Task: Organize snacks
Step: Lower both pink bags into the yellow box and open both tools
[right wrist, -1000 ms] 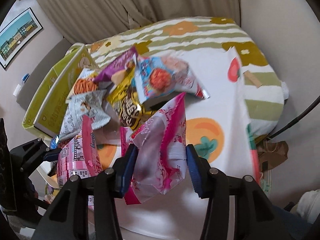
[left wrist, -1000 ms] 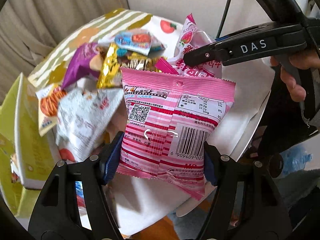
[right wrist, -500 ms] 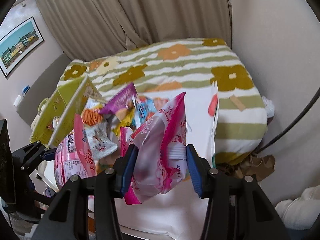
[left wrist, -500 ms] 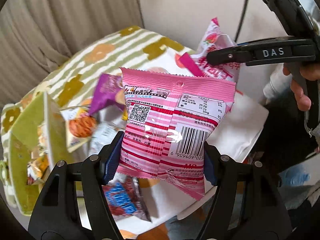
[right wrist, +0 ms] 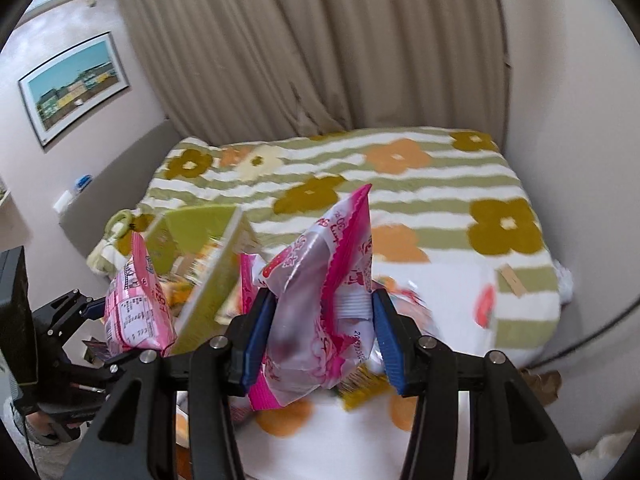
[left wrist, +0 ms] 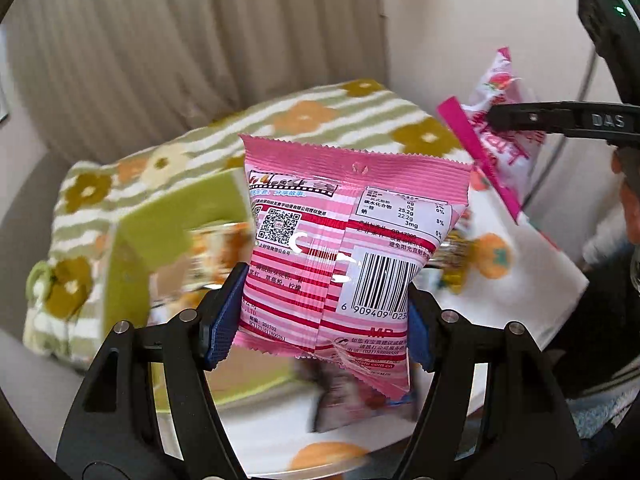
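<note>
My left gripper (left wrist: 316,312) is shut on a pink striped snack packet (left wrist: 344,248), barcode side facing the camera, held up above the bed. The same packet (right wrist: 136,312) shows at the left in the right wrist view, with the left gripper (right wrist: 94,308) behind it. My right gripper (right wrist: 318,332) is shut on a pink and white strawberry snack bag (right wrist: 320,292), lifted above the snack pile. That bag (left wrist: 500,136) appears at the upper right in the left wrist view, clamped in the right gripper's dark jaws. Blurred loose snacks (left wrist: 352,400) lie below on the white cloth.
A green box (left wrist: 160,240) holding snacks stands open at the left on the bed (right wrist: 400,184), which has a striped flower blanket. A white cloth (left wrist: 532,280) with orange prints covers the near end. Curtains and walls close in behind. A person's hand (left wrist: 630,200) is at the right edge.
Both grippers have risen with their packets, away from the snack pile. The pile now looks smaller and lower, and more of the bed and the curtain has come into view.
</note>
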`<state>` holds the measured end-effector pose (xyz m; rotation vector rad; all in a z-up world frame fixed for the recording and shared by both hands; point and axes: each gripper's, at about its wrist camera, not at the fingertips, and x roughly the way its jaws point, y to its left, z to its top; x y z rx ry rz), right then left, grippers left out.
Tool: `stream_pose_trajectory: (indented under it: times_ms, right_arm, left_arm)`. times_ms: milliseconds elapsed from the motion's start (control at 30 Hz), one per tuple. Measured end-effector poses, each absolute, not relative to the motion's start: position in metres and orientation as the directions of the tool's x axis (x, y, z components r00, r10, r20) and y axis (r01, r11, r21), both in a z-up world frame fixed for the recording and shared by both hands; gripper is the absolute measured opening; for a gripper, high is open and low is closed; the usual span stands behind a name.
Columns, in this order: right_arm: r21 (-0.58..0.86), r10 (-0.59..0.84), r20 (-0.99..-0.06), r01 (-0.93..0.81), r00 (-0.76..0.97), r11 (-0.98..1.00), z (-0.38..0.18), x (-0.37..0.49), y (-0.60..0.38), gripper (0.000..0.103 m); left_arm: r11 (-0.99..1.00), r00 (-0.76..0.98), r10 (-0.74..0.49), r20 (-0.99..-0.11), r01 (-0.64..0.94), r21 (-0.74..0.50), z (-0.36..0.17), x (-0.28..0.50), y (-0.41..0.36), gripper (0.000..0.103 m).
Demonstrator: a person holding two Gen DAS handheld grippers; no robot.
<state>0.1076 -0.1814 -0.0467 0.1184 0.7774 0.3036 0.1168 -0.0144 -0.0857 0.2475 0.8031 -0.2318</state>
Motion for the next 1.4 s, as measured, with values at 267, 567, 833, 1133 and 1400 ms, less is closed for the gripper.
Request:
stream_pose_trajectory:
  times_ms: [267,567,833,1133,1400]
  right_arm:
    - [0.252,0.421,-0.651,-0.343,0.632,0.905,-0.043,0.142,-0.078,0.046]
    - [0.29,0.471,-0.7,-0.389,0.537,0.874,-0.072,0.163,0.02,0.046]
    - [0.283,0.429,-0.767,-0.349,0.476,0.893,-0.109,0.169,0.068,0.046]
    - [0.217,0.368,-0.825,-0.36,0.429,0.907,-0.132,0.174,0.083,0.046]
    - [0.22,0.384,-0.828,-0.394,0.408,0.892,-0.143,0.175,0.086,0.046]
  left_arm:
    - [0.979,0.668,-0.003,-0.744,0.152,0.133,-0.076,0.14,0.09,0.066]
    - [0.991,0.573,-0.001,-0.82,0.109,0.075,-0.115,0.16,0.178,0.066]
    - [0.988,0.502,-0.039,-0.864,0.15,0.043,-0.159,0.173,0.199,0.081]
    - [0.989,0.495,-0.028,-0.868,0.137,0.047,-0.166,0.175,0.208,0.102]
    - [0.999,0.481,-0.014,-0.877,0.033,0.002,-0.161,0.167,0.229,0.102]
